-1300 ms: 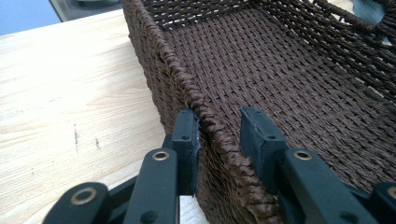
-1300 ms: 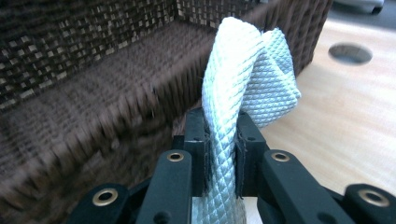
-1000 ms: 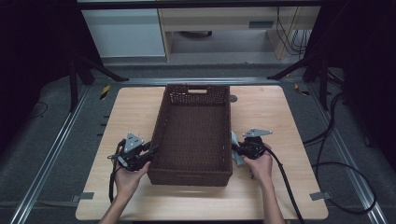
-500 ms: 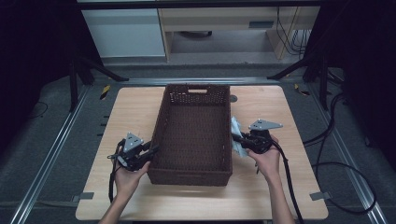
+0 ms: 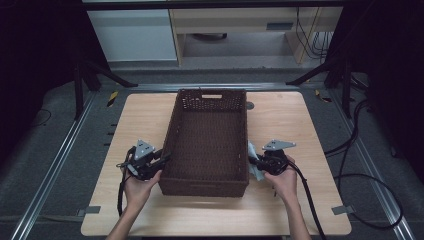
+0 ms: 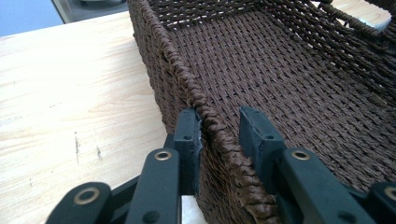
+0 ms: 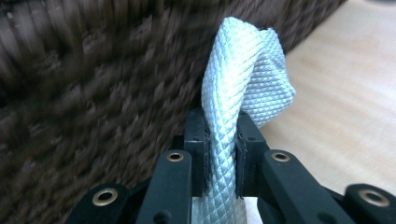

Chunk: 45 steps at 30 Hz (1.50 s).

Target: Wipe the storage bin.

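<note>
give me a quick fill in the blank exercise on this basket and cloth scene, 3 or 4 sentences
1. The right gripper is shut on a pale quilted ____.
2. The left gripper straddles the braided ____ of the brown wicker basket.
3. The basket stands on a light ____ table.
4. Inside, the basket is ____.

Missing words: cloth; rim; wooden; empty
</note>
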Tool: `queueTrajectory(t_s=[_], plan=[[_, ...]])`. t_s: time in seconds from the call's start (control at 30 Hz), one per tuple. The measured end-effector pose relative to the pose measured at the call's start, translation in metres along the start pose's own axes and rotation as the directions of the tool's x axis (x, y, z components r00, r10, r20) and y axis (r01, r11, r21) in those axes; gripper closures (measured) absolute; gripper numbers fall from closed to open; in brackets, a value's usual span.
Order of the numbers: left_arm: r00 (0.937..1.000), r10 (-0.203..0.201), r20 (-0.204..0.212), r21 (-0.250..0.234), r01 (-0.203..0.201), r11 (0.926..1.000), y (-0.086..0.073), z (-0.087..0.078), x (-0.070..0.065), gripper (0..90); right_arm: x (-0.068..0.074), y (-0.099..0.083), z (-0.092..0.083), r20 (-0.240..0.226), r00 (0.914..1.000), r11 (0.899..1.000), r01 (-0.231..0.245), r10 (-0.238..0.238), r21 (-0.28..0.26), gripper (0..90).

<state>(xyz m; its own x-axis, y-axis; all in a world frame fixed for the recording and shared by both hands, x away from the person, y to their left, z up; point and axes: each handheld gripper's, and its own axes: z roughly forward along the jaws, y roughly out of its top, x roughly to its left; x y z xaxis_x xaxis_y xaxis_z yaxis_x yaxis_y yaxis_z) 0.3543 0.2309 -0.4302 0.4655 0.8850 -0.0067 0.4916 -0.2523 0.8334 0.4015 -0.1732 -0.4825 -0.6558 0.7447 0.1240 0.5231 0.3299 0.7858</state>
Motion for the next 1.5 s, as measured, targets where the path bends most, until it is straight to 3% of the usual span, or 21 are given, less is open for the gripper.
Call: queueTrajectory(t_s=[0.17, 0.27, 0.5, 0.6, 0.83, 1.23, 1.33, 1.5], plan=[[1.0, 0.007, 0.003, -0.002, -0.007, 1.0, 0.001, 0.003, 0.002, 68.2, 0.002, -0.014, 0.015, -0.008, 0.9998, 0.999, -0.016, 0.016, 0.051, 79.0], [0.9999, -0.003, 0.011, -0.007, 0.003, 1.0, 0.0, 0.003, 0.003, 67.8, 0.004, -0.008, 0.011, -0.005, 1.0, 0.999, 0.007, -0.007, 0.048, 79.0], [0.9997, -0.013, 0.022, -0.007, 0.013, 0.9999, 0.0, 0.003, 0.004, 67.3, 0.006, 0.022, -0.028, 0.008, 0.9992, 0.995, 0.041, -0.041, -0.089, 79.1], [0.9997, -0.014, 0.022, -0.007, 0.014, 0.9999, 0.0, 0.003, 0.004, 67.1, 0.011, 0.028, -0.039, 0.006, 0.9973, 0.992, 0.074, -0.074, -0.104, 79.1], [0.9996, -0.018, 0.024, -0.007, 0.018, 0.9998, -0.001, 0.003, 0.004, 66.9, 0.015, 0.011, -0.032, -0.004, 0.9966, 0.996, 0.083, -0.083, -0.046, 79.1], [0.9994, -0.019, 0.028, -0.006, 0.02, 0.9998, 0.0, 0.003, 0.005, 66.6, 0.016, -0.019, 0.0, -0.015, 0.9993, 0.995, 0.037, -0.036, 0.089, 79.0], [0.9994, -0.02, 0.029, -0.006, 0.021, 0.9998, 0.0, 0.003, 0.005, 66.6, 0.015, -0.017, -0.005, -0.02, 0.9994, 0.997, 0.029, -0.028, 0.066, 78.9], [0.9994, -0.018, 0.029, -0.005, 0.018, 0.9998, 0.0, 0.003, 0.005, 66.7, 0.016, -0.004, -0.033, -0.023, 0.9993, 0.998, 0.029, -0.031, -0.056, 78.9]])
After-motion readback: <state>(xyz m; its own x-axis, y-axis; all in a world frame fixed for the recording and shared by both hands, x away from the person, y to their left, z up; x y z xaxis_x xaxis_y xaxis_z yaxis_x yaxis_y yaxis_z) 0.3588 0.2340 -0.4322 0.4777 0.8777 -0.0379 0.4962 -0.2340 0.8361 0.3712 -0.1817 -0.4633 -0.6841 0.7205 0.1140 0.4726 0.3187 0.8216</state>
